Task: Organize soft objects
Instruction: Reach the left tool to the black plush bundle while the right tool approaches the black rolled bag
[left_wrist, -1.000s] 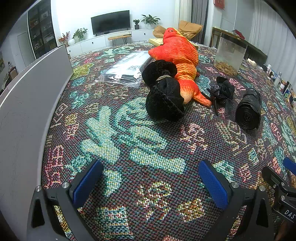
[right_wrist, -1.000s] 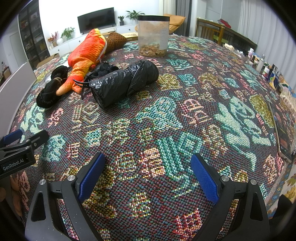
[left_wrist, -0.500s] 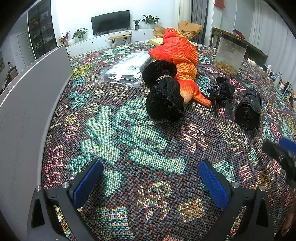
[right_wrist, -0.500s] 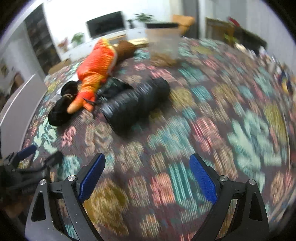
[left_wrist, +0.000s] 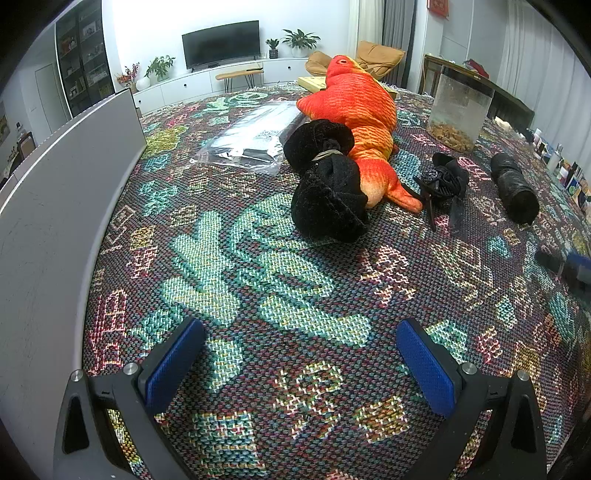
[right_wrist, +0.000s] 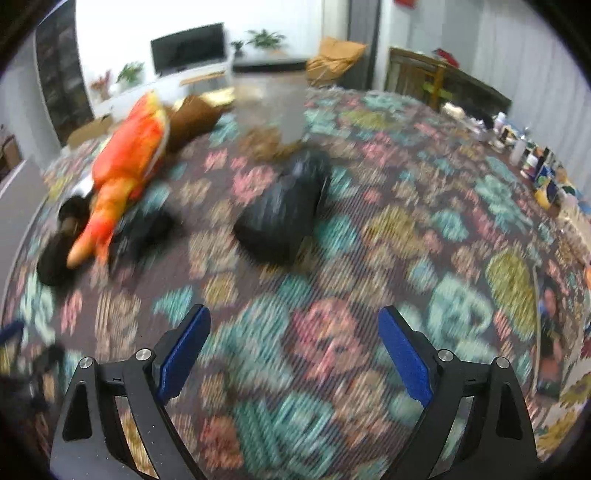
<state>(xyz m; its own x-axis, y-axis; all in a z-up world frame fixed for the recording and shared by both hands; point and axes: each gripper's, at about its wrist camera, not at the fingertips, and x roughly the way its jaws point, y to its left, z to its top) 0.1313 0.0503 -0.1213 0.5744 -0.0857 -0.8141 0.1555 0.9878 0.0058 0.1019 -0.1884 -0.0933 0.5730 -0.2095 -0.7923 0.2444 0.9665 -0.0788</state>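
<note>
An orange plush fish (left_wrist: 354, 122) lies on the patterned cloth, also in the right wrist view (right_wrist: 125, 158). A black plush bundle (left_wrist: 328, 188) tied with a band lies against it. A small black crumpled item (left_wrist: 443, 177) and a black rolled bag (left_wrist: 515, 188) lie to the right; the roll shows blurred in the right wrist view (right_wrist: 284, 210). My left gripper (left_wrist: 299, 365) is open and empty, low over the cloth. My right gripper (right_wrist: 291, 354) is open and empty, well short of the roll.
A clear jar (left_wrist: 460, 110) with brown contents stands at the back right. A clear plastic packet (left_wrist: 255, 136) lies at the back. A grey panel (left_wrist: 55, 206) borders the left edge. Small bottles (right_wrist: 535, 162) line the far right. A brown plush (right_wrist: 192, 118) lies behind the fish.
My right gripper has moved forward and swung right towards the black roll; its view is motion-blurred. The left gripper has stayed still. No object has moved.
</note>
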